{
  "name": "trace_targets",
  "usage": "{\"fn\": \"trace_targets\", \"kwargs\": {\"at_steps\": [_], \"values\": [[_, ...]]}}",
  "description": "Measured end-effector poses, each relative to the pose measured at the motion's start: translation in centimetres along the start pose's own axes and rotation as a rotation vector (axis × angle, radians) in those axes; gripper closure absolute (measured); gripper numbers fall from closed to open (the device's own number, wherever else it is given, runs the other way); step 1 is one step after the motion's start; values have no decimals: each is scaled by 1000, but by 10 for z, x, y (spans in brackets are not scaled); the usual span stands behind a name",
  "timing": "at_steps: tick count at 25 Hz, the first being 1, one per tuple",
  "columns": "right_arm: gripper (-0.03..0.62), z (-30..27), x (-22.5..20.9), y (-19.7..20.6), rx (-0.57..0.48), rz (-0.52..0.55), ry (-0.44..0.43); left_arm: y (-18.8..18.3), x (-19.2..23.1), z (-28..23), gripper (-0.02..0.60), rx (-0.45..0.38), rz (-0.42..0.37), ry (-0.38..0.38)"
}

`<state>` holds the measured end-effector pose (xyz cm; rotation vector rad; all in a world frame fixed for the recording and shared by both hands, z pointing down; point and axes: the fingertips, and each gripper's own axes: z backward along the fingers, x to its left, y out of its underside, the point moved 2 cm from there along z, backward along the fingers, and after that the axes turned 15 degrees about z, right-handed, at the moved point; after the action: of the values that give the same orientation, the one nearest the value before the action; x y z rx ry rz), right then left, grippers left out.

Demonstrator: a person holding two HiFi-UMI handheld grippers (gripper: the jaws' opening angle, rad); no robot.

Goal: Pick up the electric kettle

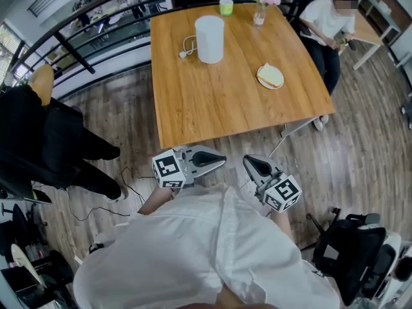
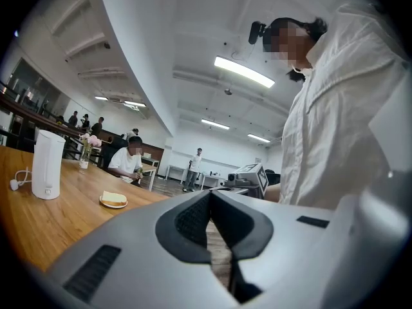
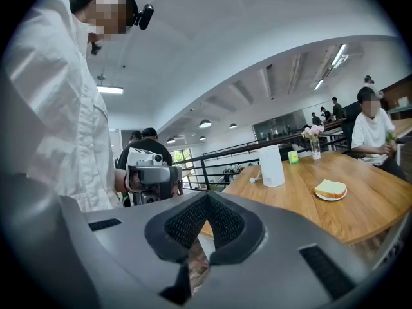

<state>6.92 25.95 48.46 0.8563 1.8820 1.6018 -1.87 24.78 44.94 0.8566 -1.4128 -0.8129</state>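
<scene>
The white electric kettle [image 1: 210,38] stands upright on the far half of the wooden table [image 1: 212,105], its white cord and plug [image 1: 187,47] lying to its left. It also shows in the left gripper view as the kettle [image 2: 47,165] and in the right gripper view as the kettle [image 3: 271,166]. Both grippers hang in front of my chest, short of the table's near edge and far from the kettle. The left gripper [image 1: 221,158] points right, shut and holding nothing. The right gripper [image 1: 248,161] points left and is shut and bare too.
A plate with a slice of bread [image 1: 270,76] lies right of the kettle. A green cup [image 1: 226,6] and a vase of flowers [image 1: 260,8] stand at the far edge. One person sits at the table's far right [image 1: 325,24], another in black on the left [image 1: 51,140]. A chair [image 1: 354,250] is at my right.
</scene>
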Motion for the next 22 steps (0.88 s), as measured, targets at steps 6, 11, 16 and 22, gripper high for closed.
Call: {"fn": "trace_targets", "kwargs": {"at_steps": [6, 11, 16, 22], "values": [[577, 4, -11, -1, -36, -42, -1, -2, 6, -9, 575, 11, -13, 2], [577, 10, -17, 0, -26, -42, 6, -4, 6, -15, 575, -1, -1, -9], [577, 6, -26, 2, -26, -45, 7, -6, 13, -19, 575, -7, 0, -17], [577, -12, -40, -3, -36, -53, 11, -18, 32, -15, 575, -18, -7, -26]]}}
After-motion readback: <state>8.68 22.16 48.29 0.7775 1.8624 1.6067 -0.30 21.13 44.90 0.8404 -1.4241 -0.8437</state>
